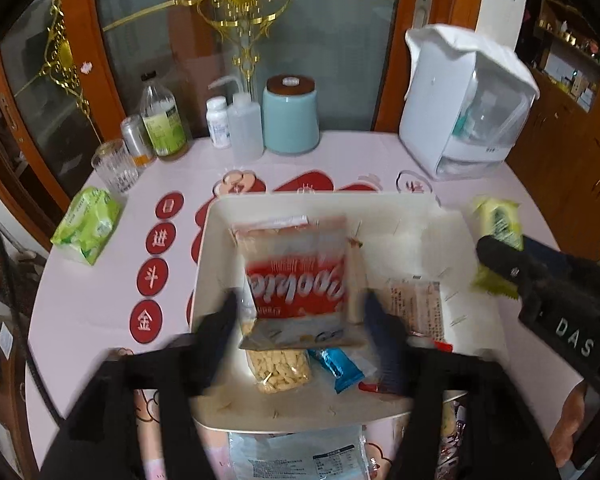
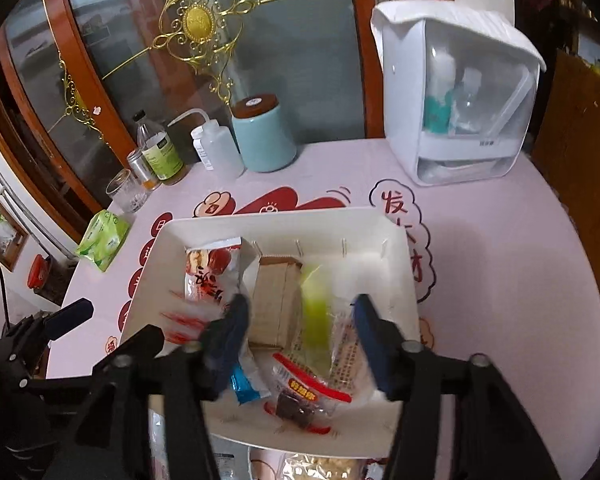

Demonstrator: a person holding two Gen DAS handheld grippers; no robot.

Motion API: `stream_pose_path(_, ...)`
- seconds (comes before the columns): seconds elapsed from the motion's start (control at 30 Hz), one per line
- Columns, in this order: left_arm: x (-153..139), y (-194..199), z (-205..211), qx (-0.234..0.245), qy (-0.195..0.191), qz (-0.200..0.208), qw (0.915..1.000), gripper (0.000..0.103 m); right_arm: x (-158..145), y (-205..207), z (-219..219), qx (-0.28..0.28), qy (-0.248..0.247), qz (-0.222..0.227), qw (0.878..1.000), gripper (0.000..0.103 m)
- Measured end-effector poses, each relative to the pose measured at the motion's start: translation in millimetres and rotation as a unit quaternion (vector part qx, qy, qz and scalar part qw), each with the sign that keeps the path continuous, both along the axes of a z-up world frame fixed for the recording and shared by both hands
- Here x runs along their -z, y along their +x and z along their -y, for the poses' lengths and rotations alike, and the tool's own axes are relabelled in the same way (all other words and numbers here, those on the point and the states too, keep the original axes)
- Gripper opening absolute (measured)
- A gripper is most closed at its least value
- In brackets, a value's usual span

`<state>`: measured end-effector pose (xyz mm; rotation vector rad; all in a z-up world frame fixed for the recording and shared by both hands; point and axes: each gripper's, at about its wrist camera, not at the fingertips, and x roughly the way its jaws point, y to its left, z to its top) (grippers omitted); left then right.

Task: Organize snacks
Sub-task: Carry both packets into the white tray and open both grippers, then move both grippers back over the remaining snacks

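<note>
From the left wrist view, a white bin [image 1: 452,216] sits on a round table [image 1: 100,300] with a pale cloth printed in red. In the bin lie a red-and-white cookie bag [image 1: 296,276], a clear bag of pale nuts [image 1: 280,368], a blue wrapper [image 1: 340,368] and a tan printed packet [image 1: 420,308]. At the table's far edge stand a teal canister [image 1: 290,120] with a brown lid, a squeeze bottle [image 1: 244,128], a white pill bottle [image 1: 218,122], a green-labelled bottle [image 1: 162,120], a can [image 1: 136,140] and a glass [image 1: 114,166], with a white lidded organiser [image 1: 464,108] to the right and a green tissue pack [image 1: 86,228] on the left; behind is a wood-framed glass door with gold ornament. The left gripper [image 1: 300,320] has its jaws parted, one finger on each side of the cookie bag's near end; blur hides whether they touch it. From the right wrist view, the same bin [image 2: 400,248] holds a red-printed bag [image 2: 212,272], a brown packet [image 2: 278,300], a blurred green packet [image 2: 316,312], a red-banded clear packet [image 2: 304,388] and the blue wrapper [image 2: 244,388]. The right gripper [image 2: 300,320] hangs over the bin, jaws apart, with the green and brown packets seen between its fingers, neither one pinched.
</note>
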<state>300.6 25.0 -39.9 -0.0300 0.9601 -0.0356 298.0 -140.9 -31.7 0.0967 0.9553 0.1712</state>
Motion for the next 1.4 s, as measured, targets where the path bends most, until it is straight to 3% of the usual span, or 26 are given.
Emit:
stream_pose_path(0.03,2,0,0,-0.002,0.000,-0.001,1.0000,0.093,2,-1,1,0.005,-0.005,0.004,1.000,0.063)
stream_pose_path(0.3,11,-5,3,0.005,0.003,-0.008,0.9999,0.094,3,-8,4,0.009,0.003,0.000,1.000,0.063)
stream_pose_path(0.67,-6,-31,7,0.007,0.014,0.009,0.9998,0.094,-10,-38,2,-0.004,0.002,0.008,1.000,0.063)
stream_pose_path(1.4,-47,-133,11,-0.009,0.017,0.045,0.9988,0.094,-45,-130,28,-0.020,-0.016,0.051,0.998,0.063)
